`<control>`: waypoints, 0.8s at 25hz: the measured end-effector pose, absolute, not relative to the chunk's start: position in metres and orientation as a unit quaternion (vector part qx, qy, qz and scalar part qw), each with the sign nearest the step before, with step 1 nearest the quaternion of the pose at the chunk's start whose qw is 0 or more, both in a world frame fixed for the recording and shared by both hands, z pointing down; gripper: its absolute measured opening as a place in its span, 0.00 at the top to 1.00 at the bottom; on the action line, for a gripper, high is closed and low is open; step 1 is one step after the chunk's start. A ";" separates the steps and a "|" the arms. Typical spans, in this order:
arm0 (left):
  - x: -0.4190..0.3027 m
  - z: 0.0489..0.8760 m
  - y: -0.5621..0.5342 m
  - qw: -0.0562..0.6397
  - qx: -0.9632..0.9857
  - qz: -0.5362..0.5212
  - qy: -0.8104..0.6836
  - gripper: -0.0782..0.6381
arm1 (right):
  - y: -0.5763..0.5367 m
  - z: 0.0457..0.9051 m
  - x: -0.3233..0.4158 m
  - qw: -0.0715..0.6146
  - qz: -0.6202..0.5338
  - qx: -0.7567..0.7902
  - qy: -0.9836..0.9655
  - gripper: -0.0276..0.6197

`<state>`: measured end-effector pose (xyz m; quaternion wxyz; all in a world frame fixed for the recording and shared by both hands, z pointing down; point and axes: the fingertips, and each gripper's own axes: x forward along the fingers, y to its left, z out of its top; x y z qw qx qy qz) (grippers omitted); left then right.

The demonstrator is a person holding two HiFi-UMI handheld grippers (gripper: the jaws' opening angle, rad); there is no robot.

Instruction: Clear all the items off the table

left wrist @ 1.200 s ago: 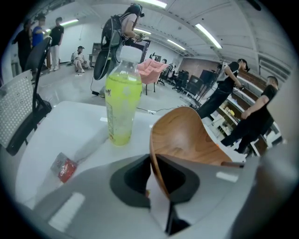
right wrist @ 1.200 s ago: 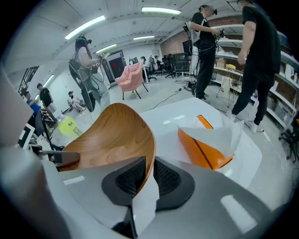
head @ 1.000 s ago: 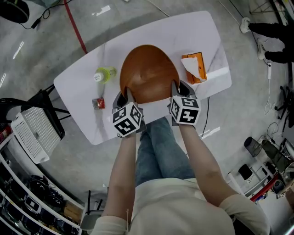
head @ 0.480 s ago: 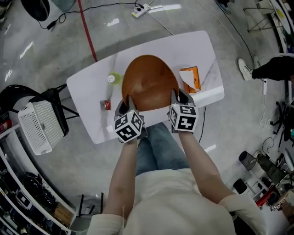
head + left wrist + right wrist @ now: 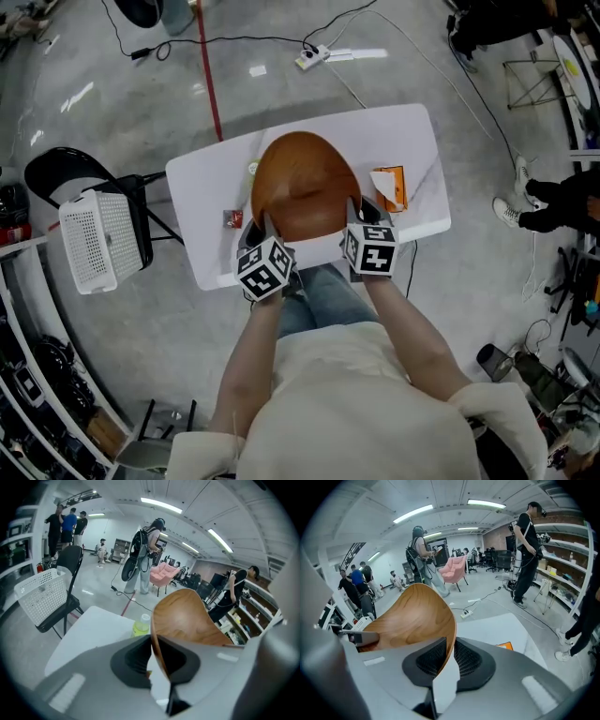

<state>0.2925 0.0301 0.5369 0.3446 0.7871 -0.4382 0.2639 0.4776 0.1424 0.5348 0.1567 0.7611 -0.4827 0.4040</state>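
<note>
Counted one wooden bowl [image 5: 303,183], large and oval, held over the middle of the one white table [image 5: 206,192] and covering much of its top in the head view. Cannot tell whether the underside touches the table.

Counted two grippers, both on the bowl's near rim. Found the left gripper [image 5: 255,225] at 7 o'clock of the bowl, jaws pinched on the thin wooden edge, pads pressing from both sides in the left gripper view [image 5: 154,656]. Found the right gripper [image 5: 361,212] at 5 o'clock, likewise clamped on the rim, edge seen between both pads in the right gripper view [image 5: 451,654].

Counted three smaller items lying on the table:
- one yellow-green bottle [image 5: 141,625] with a pale cap, at 10 o'clock of the bowl, mostly hidden behind it from above;
- one small red packet [image 5: 232,218] at 8 o'clock, just beside the bowl;
- one orange packet [image 5: 394,187] at 3 o'clock, with white paper at its near side.

Noted off the table, at 9 o'clock: one black chair [image 5: 56,173] bearing one white perforated basket [image 5: 98,239]. Noted on the floor at 12 o'clock: one red line [image 5: 208,75] and one white power strip [image 5: 312,58].
</note>
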 end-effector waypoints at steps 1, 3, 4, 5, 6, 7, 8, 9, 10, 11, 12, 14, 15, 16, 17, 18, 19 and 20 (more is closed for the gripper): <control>0.288 0.531 0.030 0.345 0.785 0.260 -0.444 0.85 | 0.140 0.530 0.474 0.157 0.401 0.759 -0.488 0.89; 0.277 0.519 0.030 0.345 0.781 0.251 -0.457 0.85 | 0.134 0.518 0.467 0.157 0.396 0.756 -0.498 0.89; 0.272 0.513 0.028 0.345 0.778 0.245 -0.464 0.85 | 0.130 0.512 0.464 0.156 0.394 0.753 -0.503 0.89; 0.266 0.507 0.026 0.345 0.774 0.240 -0.473 0.85 | 0.124 0.507 0.460 0.156 0.391 0.750 -0.511 0.89; 0.262 0.501 0.023 0.345 0.771 0.233 -0.482 0.85 | 0.117 0.502 0.458 0.156 0.388 0.746 -0.519 0.89; 0.257 0.496 0.019 0.345 0.767 0.226 -0.491 0.85 | 0.109 0.497 0.455 0.157 0.383 0.742 -0.528 0.89; 0.253 0.492 0.016 0.346 0.764 0.219 -0.499 0.85 | 0.101 0.493 0.453 0.159 0.377 0.738 -0.537 0.89; 0.248 0.488 0.013 0.347 0.760 0.212 -0.507 0.85 | 0.094 0.488 0.450 0.163 0.371 0.734 -0.545 0.89; 0.243 0.485 0.010 0.348 0.756 0.205 -0.515 0.85 | 0.087 0.484 0.446 0.166 0.365 0.729 -0.554 0.89; 0.237 0.482 0.008 0.349 0.752 0.199 -0.522 0.85 | 0.080 0.481 0.442 0.170 0.360 0.725 -0.562 0.89; 0.231 0.479 0.005 0.349 0.748 0.192 -0.530 0.85 | 0.073 0.478 0.438 0.174 0.355 0.720 -0.570 0.89; 0.221 0.474 0.001 0.350 0.741 0.181 -0.543 0.85 | 0.062 0.472 0.430 0.180 0.347 0.710 -0.586 0.89; 0.216 0.472 0.000 0.350 0.737 0.176 -0.550 0.85 | 0.057 0.470 0.426 0.182 0.344 0.705 -0.593 0.89; 0.211 0.470 -0.001 0.350 0.734 0.171 -0.557 0.85 | 0.053 0.469 0.421 0.184 0.342 0.700 -0.600 0.89; 0.205 0.468 -0.003 0.350 0.730 0.165 -0.564 0.85 | 0.048 0.468 0.417 0.186 0.339 0.695 -0.606 0.89; 0.200 0.466 -0.004 0.351 0.725 0.160 -0.570 0.85 | 0.043 0.466 0.412 0.188 0.337 0.690 -0.612 0.89; 0.194 0.464 -0.006 0.352 0.721 0.154 -0.577 0.85 | 0.038 0.465 0.407 0.190 0.334 0.685 -0.619 0.89; 0.188 0.463 -0.008 0.353 0.716 0.150 -0.584 0.85 | 0.032 0.464 0.401 0.193 0.331 0.680 -0.626 0.89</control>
